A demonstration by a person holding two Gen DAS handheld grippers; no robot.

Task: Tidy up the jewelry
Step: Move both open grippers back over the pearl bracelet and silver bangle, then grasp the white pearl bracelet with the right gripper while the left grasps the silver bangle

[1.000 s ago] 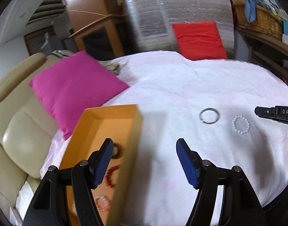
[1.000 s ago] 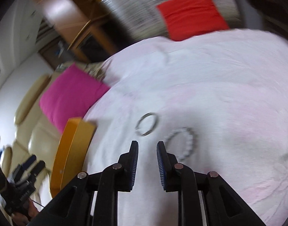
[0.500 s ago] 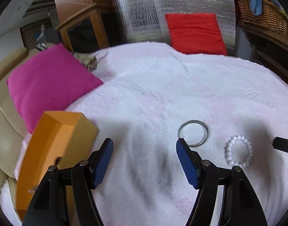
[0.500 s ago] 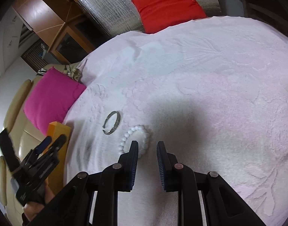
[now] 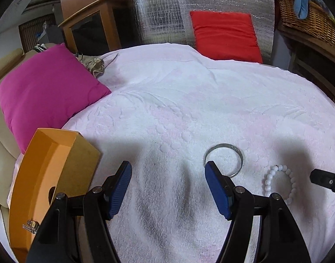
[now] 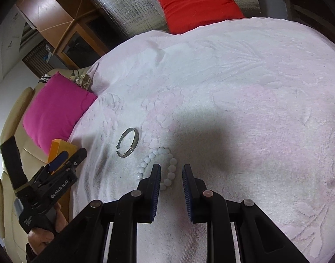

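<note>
Pale pink towelling covers the bed (image 5: 189,100), and two pieces lie loose on it, just beside each other; the silver bangle (image 5: 224,160) and the white bead bracelet (image 6: 158,166). Left gripper (image 5: 167,188) hovers with jaws spread wide and empty, its right pad at the bangle's near edge; right gripper (image 6: 171,175) has jaws narrowed but not closed, gripping nothing, the beads showing just past its left tip. By my reading this is the approach for the next pickup; each claw needs to straddle a rim, clamp, then carry to the orange box (image 5: 49,175) at the left, where a small metal piece already sits. Magenta cushion (image 5: 44,92) crowds the box's far side; the two grippers work close together.
</note>
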